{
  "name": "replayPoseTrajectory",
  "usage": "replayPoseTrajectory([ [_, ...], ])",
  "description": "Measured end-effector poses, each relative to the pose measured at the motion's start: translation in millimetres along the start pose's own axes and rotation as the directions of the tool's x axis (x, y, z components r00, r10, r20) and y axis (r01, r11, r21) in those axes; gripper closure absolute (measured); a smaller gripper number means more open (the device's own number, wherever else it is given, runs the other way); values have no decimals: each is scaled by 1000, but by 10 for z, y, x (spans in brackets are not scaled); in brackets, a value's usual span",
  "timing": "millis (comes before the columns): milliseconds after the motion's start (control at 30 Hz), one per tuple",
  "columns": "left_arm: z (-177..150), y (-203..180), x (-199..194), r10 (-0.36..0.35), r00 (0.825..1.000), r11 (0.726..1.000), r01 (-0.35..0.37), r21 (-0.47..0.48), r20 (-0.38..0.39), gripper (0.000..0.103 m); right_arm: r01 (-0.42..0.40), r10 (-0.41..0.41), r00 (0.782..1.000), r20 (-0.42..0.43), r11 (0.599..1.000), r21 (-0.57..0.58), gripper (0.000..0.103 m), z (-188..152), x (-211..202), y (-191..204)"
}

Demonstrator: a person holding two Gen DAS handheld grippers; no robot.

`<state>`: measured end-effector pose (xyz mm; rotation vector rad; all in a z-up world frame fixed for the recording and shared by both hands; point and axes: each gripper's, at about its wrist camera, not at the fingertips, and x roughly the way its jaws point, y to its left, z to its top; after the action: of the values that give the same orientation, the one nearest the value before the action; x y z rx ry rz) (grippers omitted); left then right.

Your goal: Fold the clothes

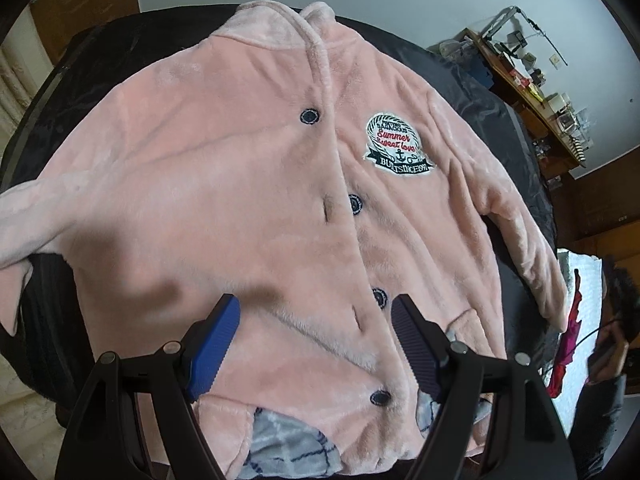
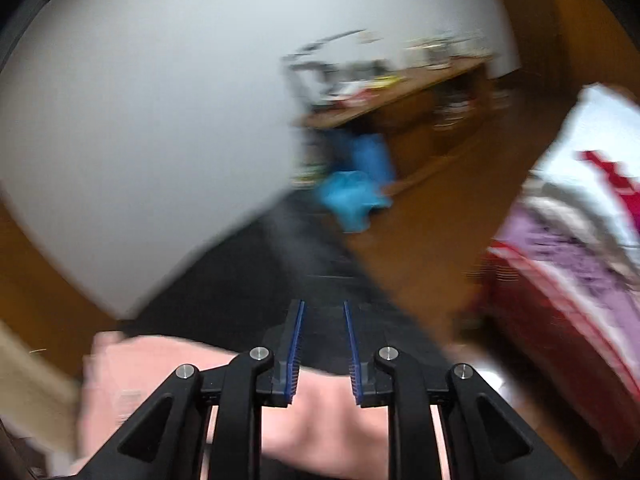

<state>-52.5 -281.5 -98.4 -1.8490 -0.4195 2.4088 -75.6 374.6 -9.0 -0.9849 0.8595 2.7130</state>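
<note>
A: Where is the left gripper (image 1: 314,316), and how does it stand?

B: It hangs over the lower front of the pink jacket (image 1: 256,184), tilted down. The jaws are wide apart and nothing is between them. The jacket lies flat, front side up, on a dark surface (image 1: 480,92). Its buttons (image 1: 308,116) run down the middle and a round patch (image 1: 396,146) is on the chest.

A: And the edges?

B: The left sleeve (image 1: 24,220) reaches past the surface edge. The right sleeve (image 1: 532,252) lies along the right edge. At the hem a grey lining (image 1: 288,440) shows.

A: The right gripper (image 2: 323,320)?

B: Its view is blurred. The jaws are apart and hold nothing; pink cloth (image 2: 320,420) is under them, and the dark surface continues in front.
</note>
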Motion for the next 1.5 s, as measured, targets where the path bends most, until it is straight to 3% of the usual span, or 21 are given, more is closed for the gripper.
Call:
replayPoseTrajectory([
  [33,-10,19,-25,-5,1000,1000,5,-8,8,22,-64,65,997,-32,998,22,81,11,-1,44],
  [100,-13,90,-57,-15,1000,1000,15,-24,20,22,-115,120,990,-75,991,71,60,-47,-4,43],
  [133,-13,150,-68,-19,1000,999,19,-34,22,22,-120,130,988,-89,987,105,27,-130,-11,1],
  [167,-14,209,-72,-21,1000,999,22,-42,22,22,-100,114,988,-100,985,138,16,-236,-22,-74],
  [300,18,356,-5,-26,1000,998,26,-64,6,22,9,43,985,-166,954,301,16,-753,-66,-547],
  [433,96,372,92,-30,999,998,29,-55,-25,22,3,115,978,-177,830,558,16,-1247,-60,-1066],
  [633,228,209,131,-37,999,999,37,-2,-33,22,25,121,979,-163,726,687,16,-1532,185,-1284],
  [733,242,138,112,-38,999,999,39,30,-38,22,26,97,986,-138,720,693,16,-1513,356,-1315],
  [900,253,234,61,-22,999,999,23,22,-37,22,16,60,994,-90,738,674,20,-1283,546,-1259],
  [933,256,270,59,-18,999,1000,19,13,-37,22,27,51,994,-97,747,665,29,-1244,587,-1242],
  [967,258,308,60,-15,999,1000,15,4,-38,22,38,41,994,-106,754,656,51,-1210,631,-1227],
  [1033,267,375,69,-11,999,1000,11,-13,-39,22,55,37,991,-125,753,656,78,-1217,717,-1237],
  [1100,277,423,79,-11,999,1000,10,-21,-41,22,69,21,991,-134,771,633,78,-1191,746,-1194],
  [1267,323,510,101,-20,999,999,19,-31,-39,22,82,-40,994,-100,882,464,79,-930,590,-750],
  [1400,380,616,116,-30,999,998,29,-47,-30,22,-4,6,1000,-6,955,296,79,-539,411,-60],
  [1500,433,711,113,-42,999,997,41,-60,-23,22,-113,105,993,57,981,156,79,-304,301,645],
])
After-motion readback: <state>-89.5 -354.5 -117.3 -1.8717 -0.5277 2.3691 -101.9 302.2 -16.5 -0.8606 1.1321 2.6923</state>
